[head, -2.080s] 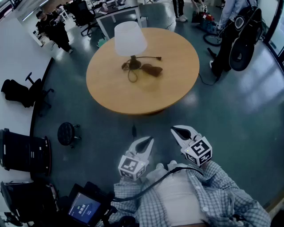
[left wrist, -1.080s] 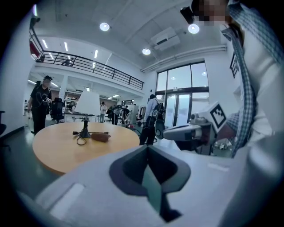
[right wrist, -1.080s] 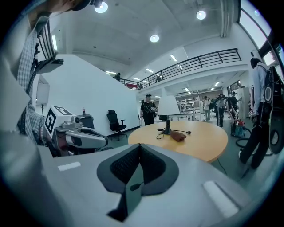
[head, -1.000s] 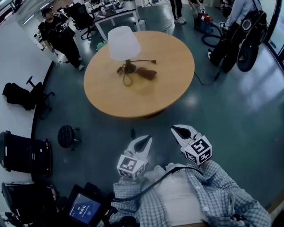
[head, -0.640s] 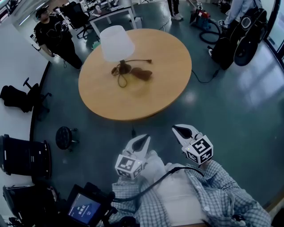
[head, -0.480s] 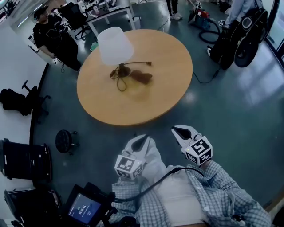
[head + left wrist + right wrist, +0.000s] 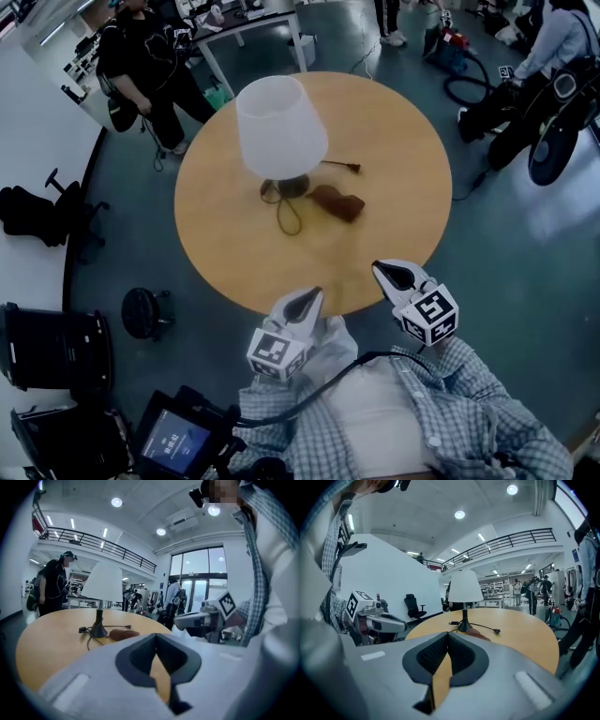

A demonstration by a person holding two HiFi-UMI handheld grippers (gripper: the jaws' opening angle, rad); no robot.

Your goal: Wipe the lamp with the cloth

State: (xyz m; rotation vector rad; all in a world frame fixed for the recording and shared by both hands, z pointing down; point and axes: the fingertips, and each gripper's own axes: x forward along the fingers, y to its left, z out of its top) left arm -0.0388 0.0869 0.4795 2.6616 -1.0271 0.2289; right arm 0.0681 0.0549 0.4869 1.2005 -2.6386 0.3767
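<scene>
A table lamp with a white shade (image 7: 280,125) (image 7: 102,584) (image 7: 464,586) stands on a round wooden table (image 7: 394,141). Its dark base (image 7: 292,187) has a black cord (image 7: 289,215) looped beside it. A brown cloth (image 7: 338,202) (image 7: 123,633) lies bunched to the right of the base. My left gripper (image 7: 314,295) (image 7: 156,637) is shut and holds nothing, at the table's near edge. My right gripper (image 7: 382,269) (image 7: 447,635) is also shut and holds nothing, just over the near edge. Both point toward the lamp, well short of it.
A person in black (image 7: 150,66) stands beyond the table at the left. Office chairs (image 7: 37,202) and a round stool (image 7: 145,312) sit on the floor to the left. More people and dark bags (image 7: 553,112) are at the right. A desk (image 7: 248,23) stands behind.
The table, lamp and cloth have come nearer in the head view, as I have stepped forward. Both grippers now reach the table's near edge, still shut. The person in black has walked closer to the table.
</scene>
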